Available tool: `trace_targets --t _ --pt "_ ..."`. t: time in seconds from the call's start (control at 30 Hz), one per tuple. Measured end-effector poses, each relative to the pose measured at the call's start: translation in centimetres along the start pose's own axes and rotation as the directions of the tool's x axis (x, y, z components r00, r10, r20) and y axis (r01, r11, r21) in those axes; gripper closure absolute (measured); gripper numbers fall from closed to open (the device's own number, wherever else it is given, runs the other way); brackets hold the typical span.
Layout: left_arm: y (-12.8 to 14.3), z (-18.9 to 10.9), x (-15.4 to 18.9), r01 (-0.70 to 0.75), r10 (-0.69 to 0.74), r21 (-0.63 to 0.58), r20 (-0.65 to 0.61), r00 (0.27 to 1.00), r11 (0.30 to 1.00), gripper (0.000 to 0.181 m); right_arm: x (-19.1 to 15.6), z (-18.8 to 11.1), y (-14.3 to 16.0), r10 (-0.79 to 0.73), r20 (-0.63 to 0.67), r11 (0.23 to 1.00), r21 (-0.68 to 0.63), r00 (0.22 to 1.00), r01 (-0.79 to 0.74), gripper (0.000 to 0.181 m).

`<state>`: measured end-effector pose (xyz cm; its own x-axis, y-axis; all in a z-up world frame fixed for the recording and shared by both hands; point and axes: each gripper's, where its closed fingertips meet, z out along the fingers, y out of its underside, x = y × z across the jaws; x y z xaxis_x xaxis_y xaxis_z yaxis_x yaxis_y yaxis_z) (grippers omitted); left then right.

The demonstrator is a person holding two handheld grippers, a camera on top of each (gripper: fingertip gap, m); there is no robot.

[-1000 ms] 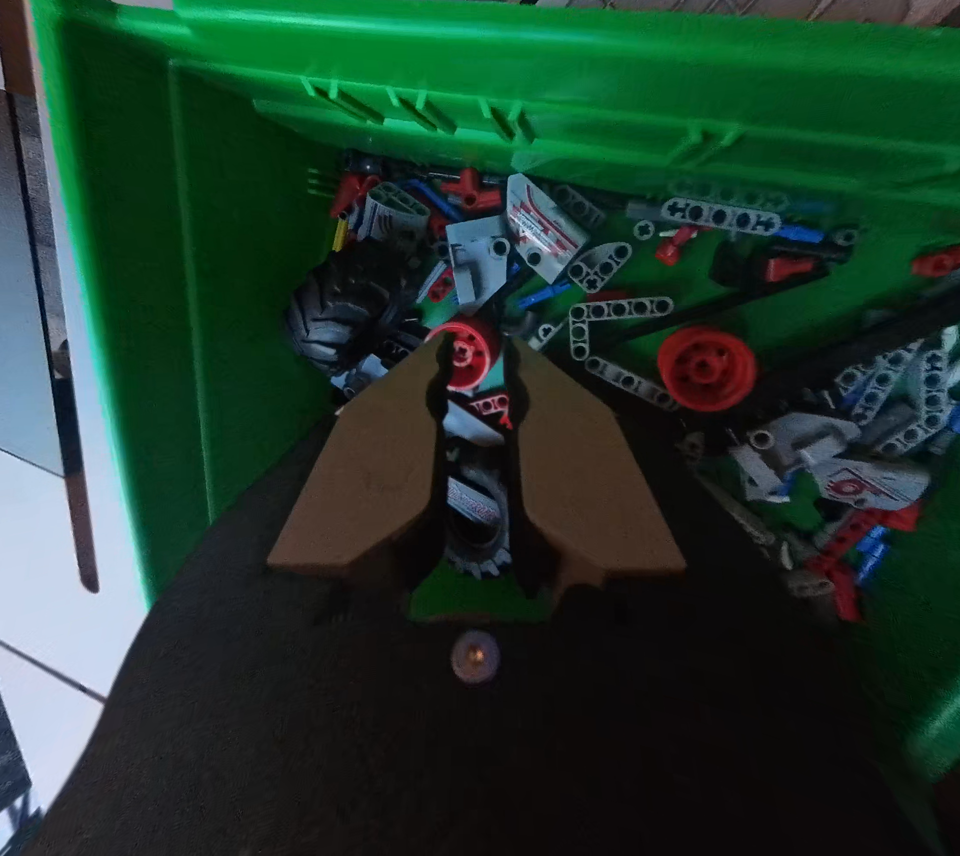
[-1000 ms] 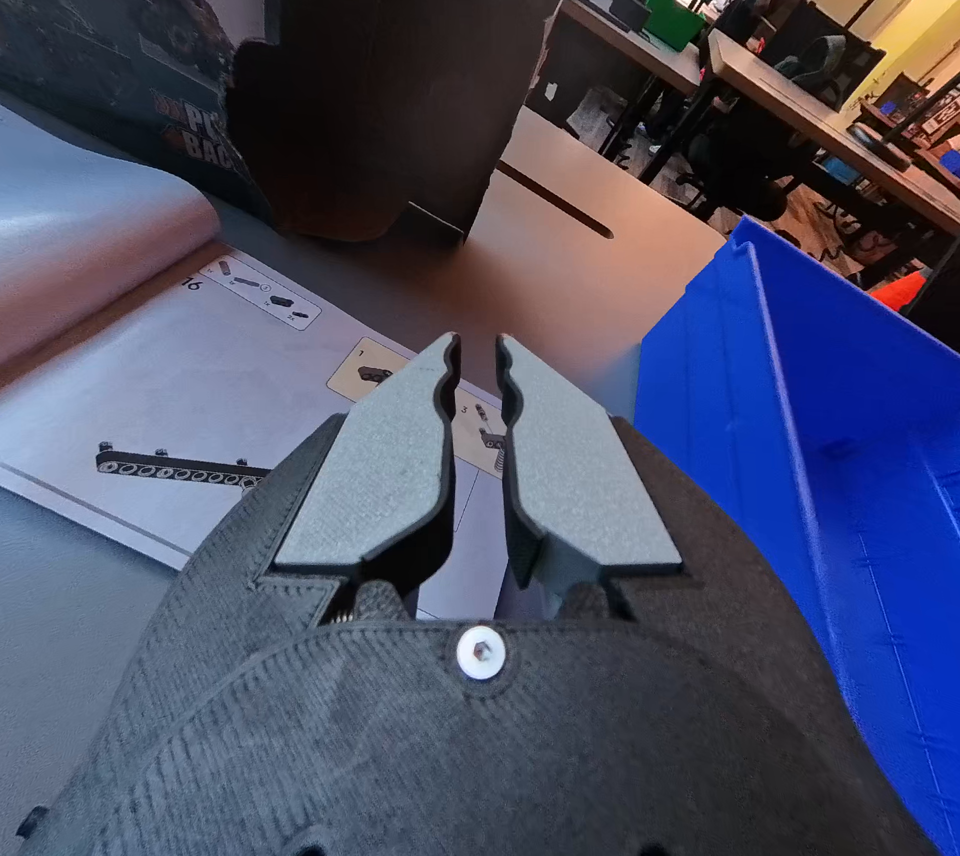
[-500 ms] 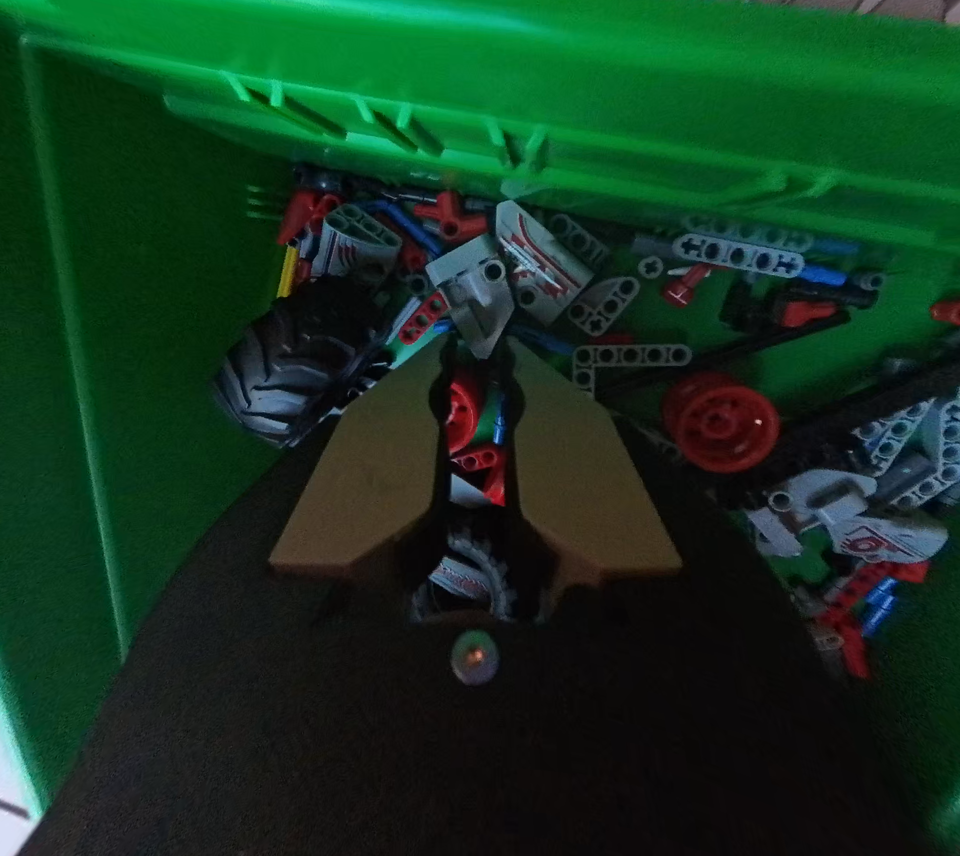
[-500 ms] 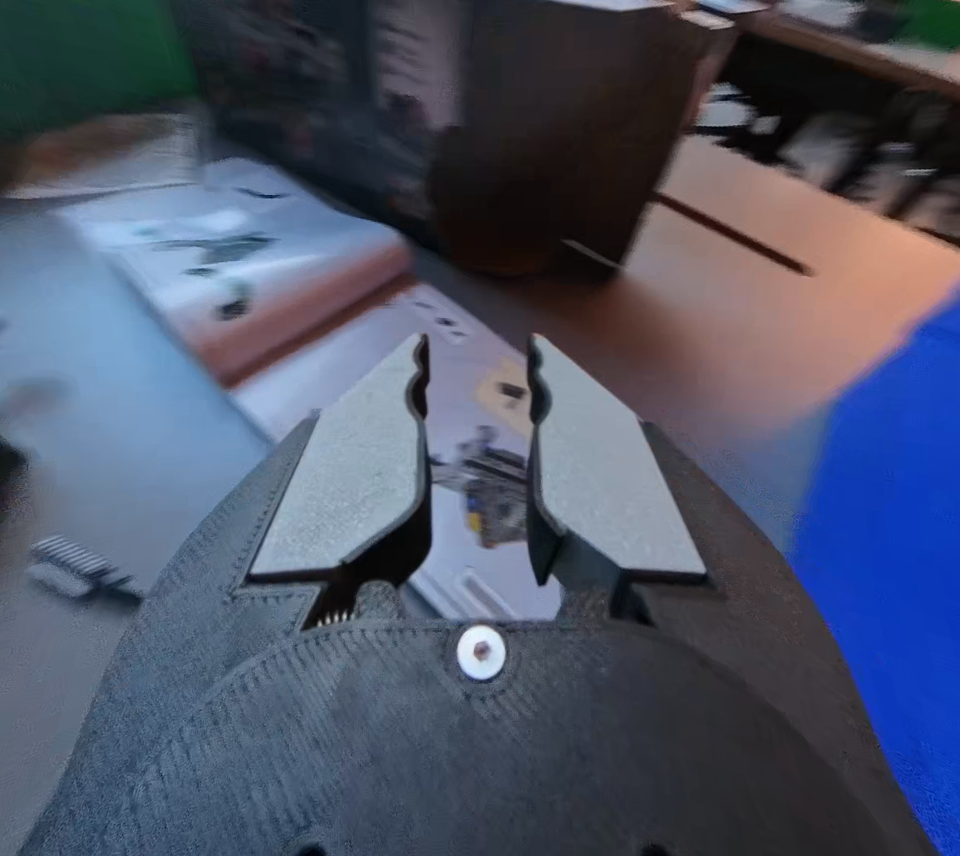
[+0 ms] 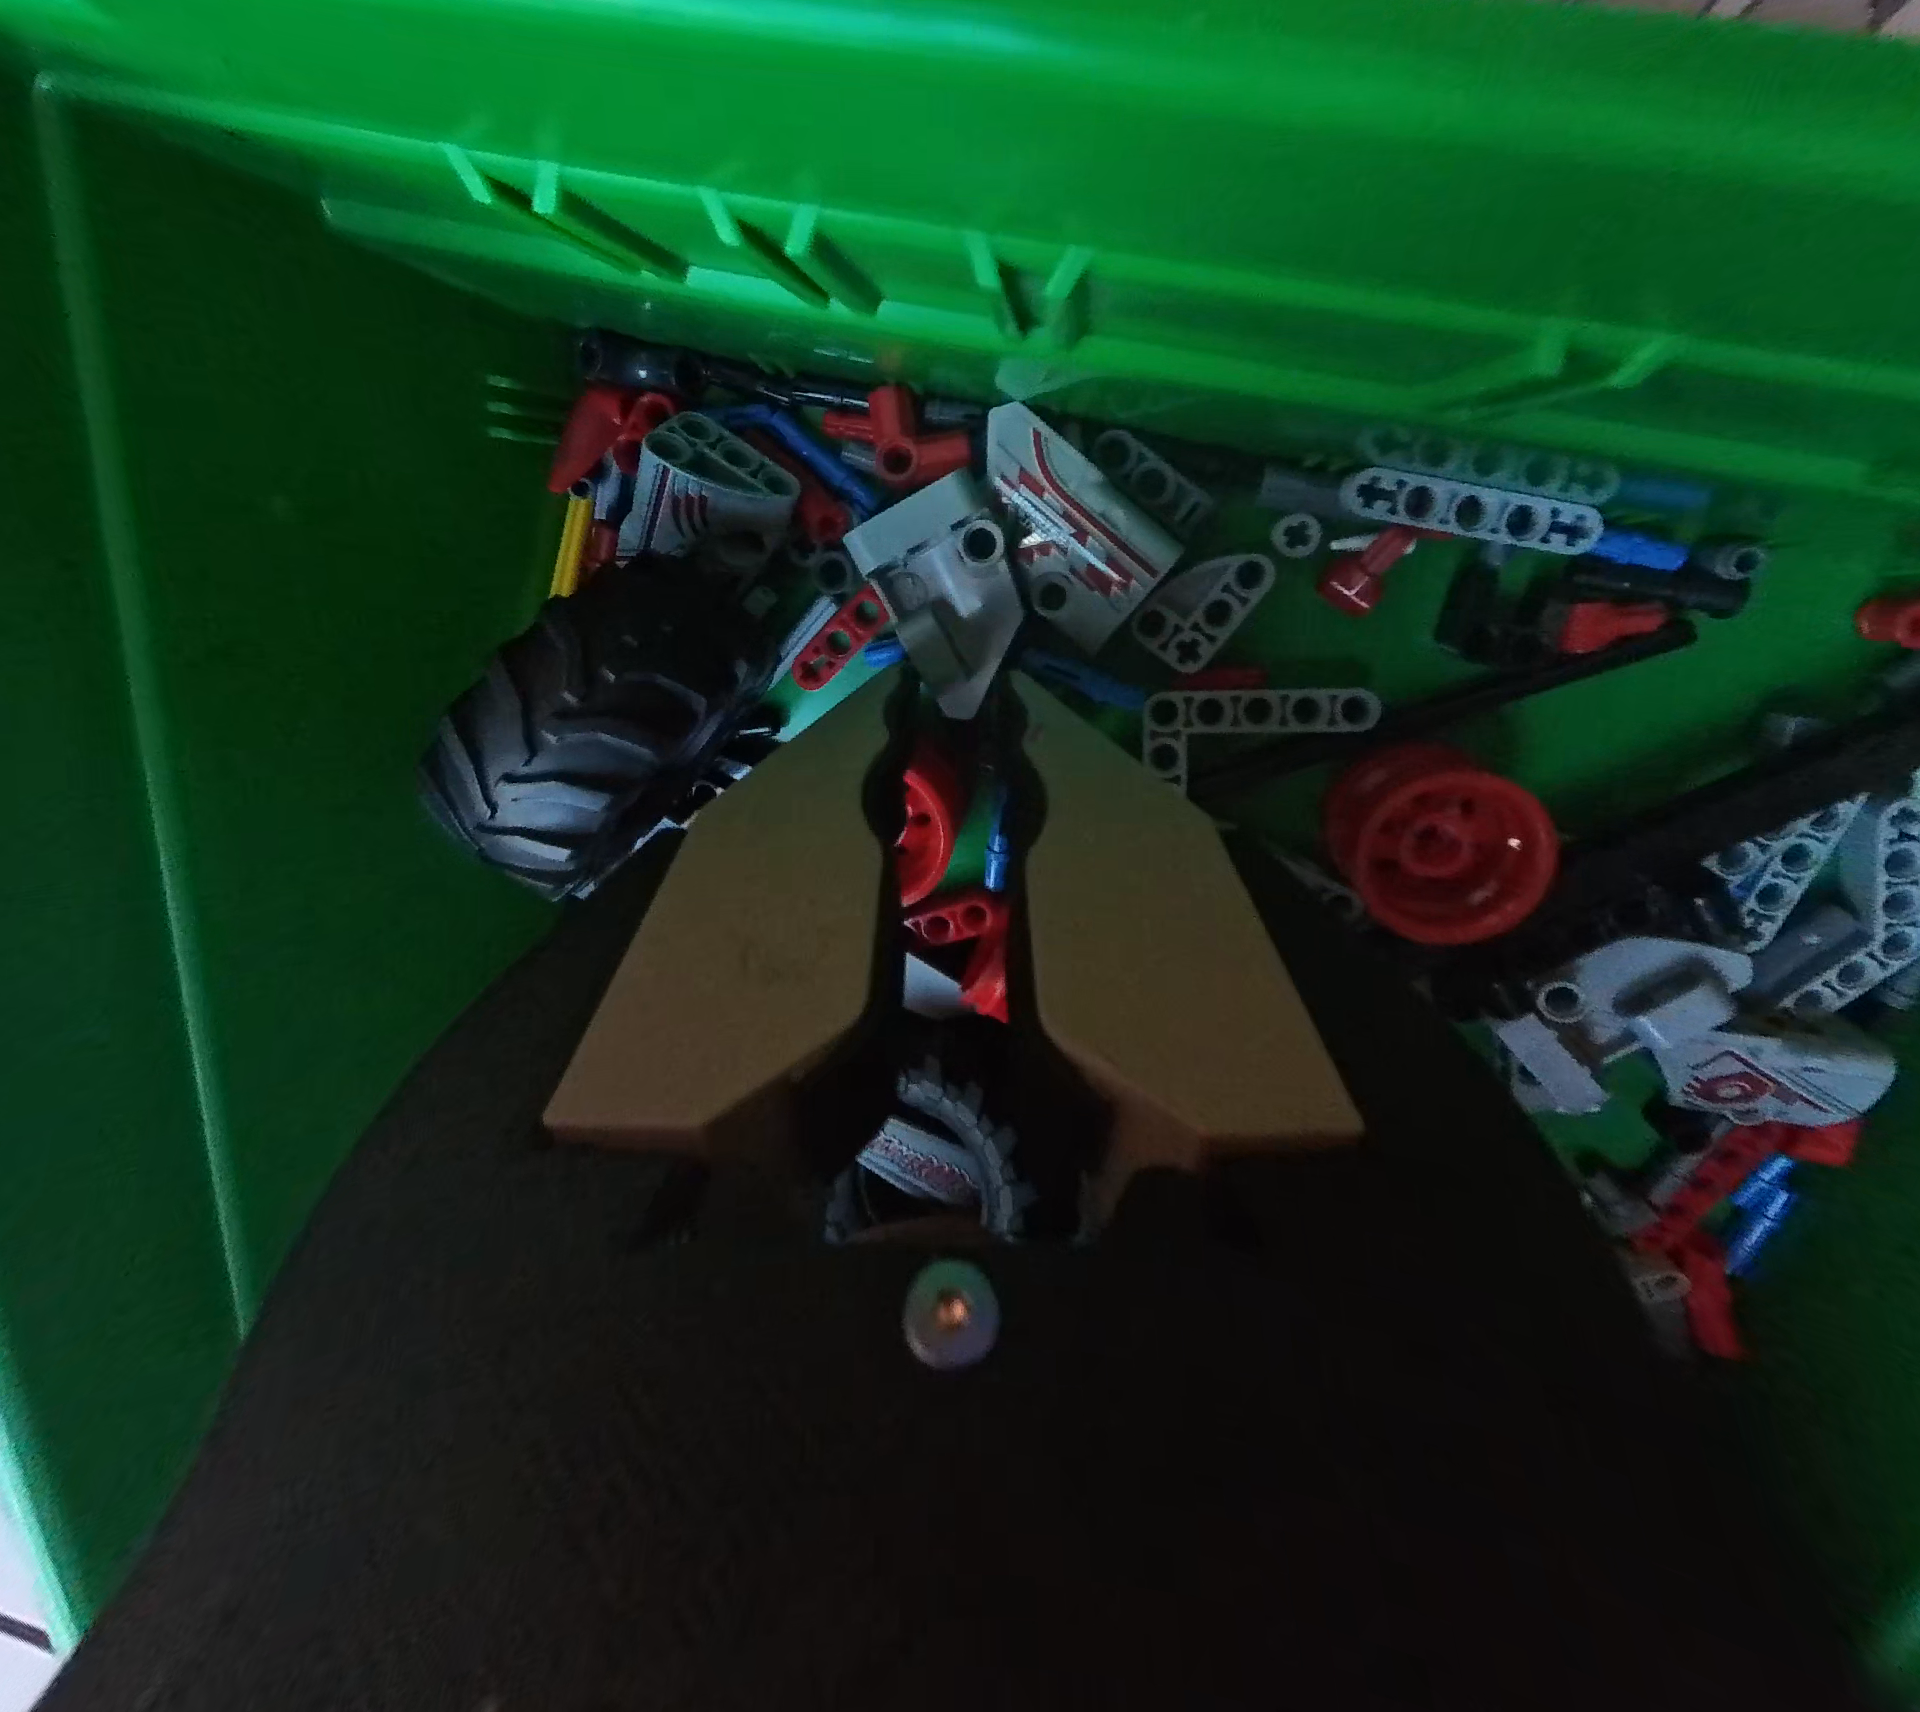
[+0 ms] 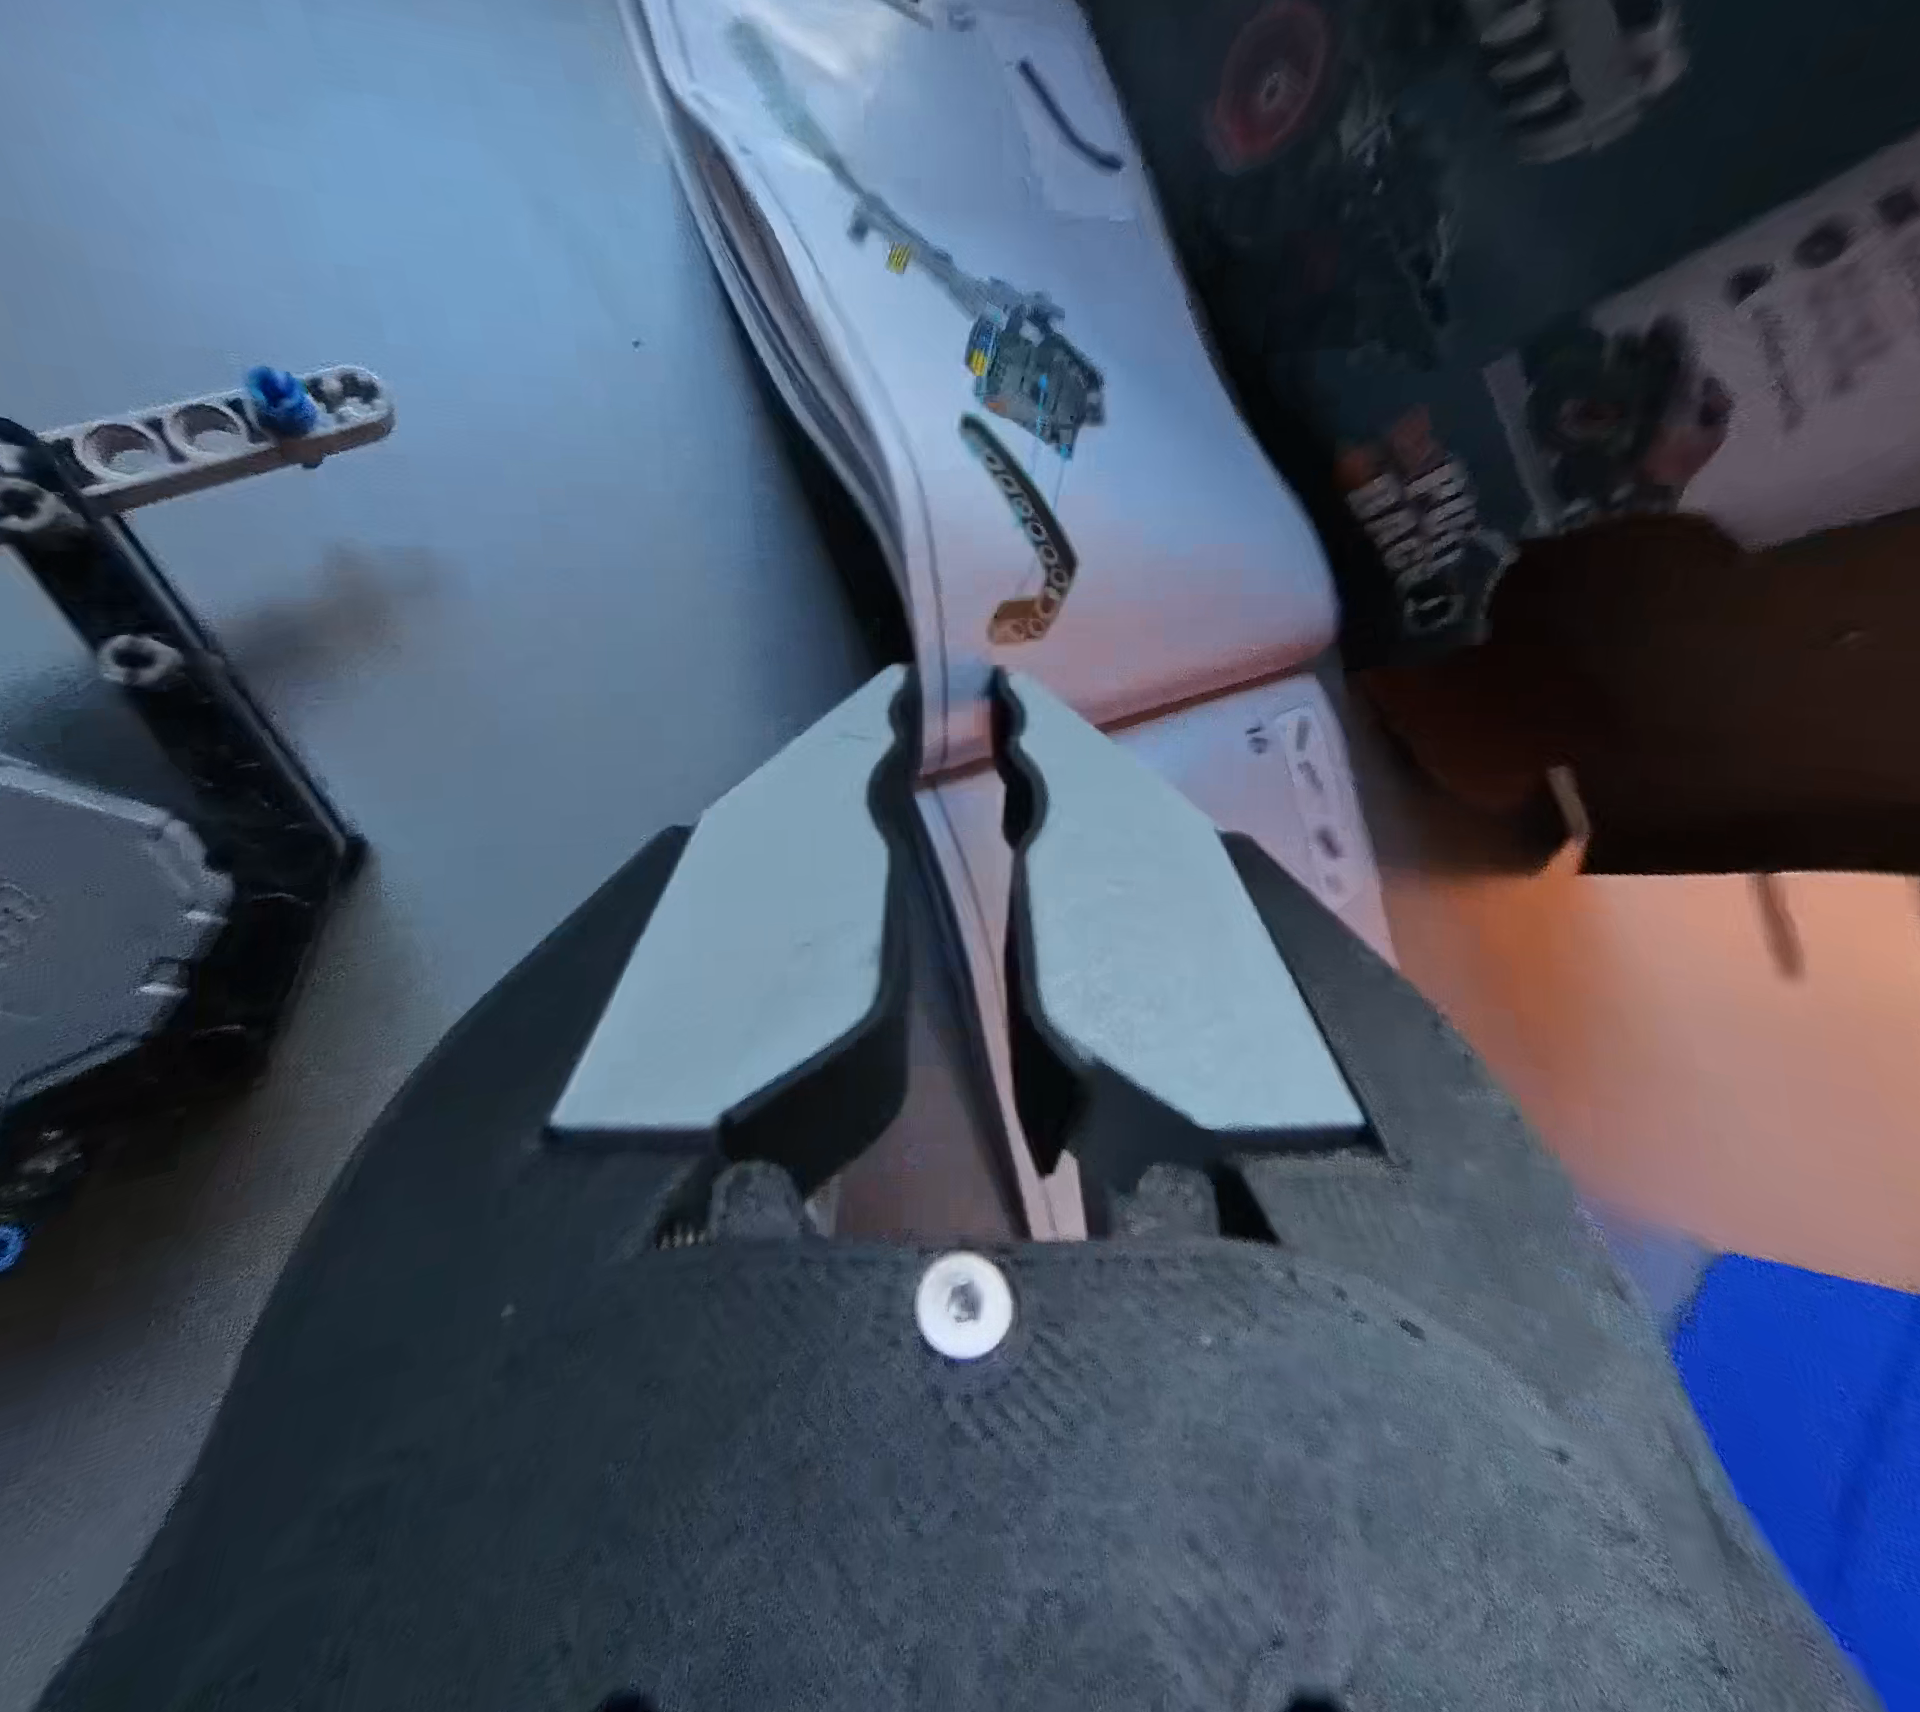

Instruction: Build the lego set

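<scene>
My left gripper (image 5: 956, 701) is open, low inside a green bin (image 5: 935, 104) over a heap of loose Lego parts. Its tips reach the lower end of a grey panel piece (image 5: 935, 592); I cannot tell if they touch it. A red wheel hub (image 5: 925, 821) shows through the gap between the fingers. My right gripper (image 6: 956, 691) is slightly open and empty above the open instruction booklet (image 6: 1039, 260). A partial build lies to its left: a black beam (image 6: 187, 696) joined to a grey beam (image 6: 208, 436) with a blue pin (image 6: 278, 398).
In the bin, a black tyre (image 5: 582, 727) lies on the left and another red hub (image 5: 1439, 841) on the right. The dark set box (image 6: 1507, 104) stands behind the booklet. A blue bin (image 6: 1818, 1454) sits at the lower right on the grey table (image 6: 416, 156).
My left gripper has moved deeper into the green bin, up to the grey panel. My right gripper has swung left from the blue bin to over the booklet; the partial build has come into view.
</scene>
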<state>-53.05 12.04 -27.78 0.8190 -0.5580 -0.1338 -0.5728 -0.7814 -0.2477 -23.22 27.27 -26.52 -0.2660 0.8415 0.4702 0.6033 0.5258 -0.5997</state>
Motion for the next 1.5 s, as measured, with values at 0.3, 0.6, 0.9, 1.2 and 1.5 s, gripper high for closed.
trace_targets --t 0.3,0.6,0.9,1.2,1.5 --pt "0.0 0.0 0.0 0.022 -0.021 0.018 -0.035 0.999 1.0 0.171 4.8 -1.7 -1.4 0.038 0.067 0.996 -0.088 0.997 -0.032 0.179" --pt "0.0 0.0 0.0 0.025 -0.024 0.016 -0.04 0.999 1.0 0.17 5.0 -2.6 -1.5 0.06 0.127 0.986 -0.162 0.99 -0.039 0.18" --pt "0.0 0.0 0.0 0.028 -0.027 0.018 -0.044 0.999 0.999 0.17 3.0 -4.1 -2.7 0.292 0.347 0.929 0.118 0.891 -0.35 0.179" --pt "0.0 0.0 -0.1 0.027 -0.027 0.015 -0.04 0.999 1.0 0.169 2.9 -0.9 2.7 0.448 0.32 0.884 -0.022 0.835 -0.466 0.181" --pt "0.0 0.0 -0.2 0.018 -0.018 0.009 -0.022 1.0 1.0 0.167 3.2 -1.1 -2.3 0.381 0.343 0.869 0.185 0.859 -0.459 0.181"
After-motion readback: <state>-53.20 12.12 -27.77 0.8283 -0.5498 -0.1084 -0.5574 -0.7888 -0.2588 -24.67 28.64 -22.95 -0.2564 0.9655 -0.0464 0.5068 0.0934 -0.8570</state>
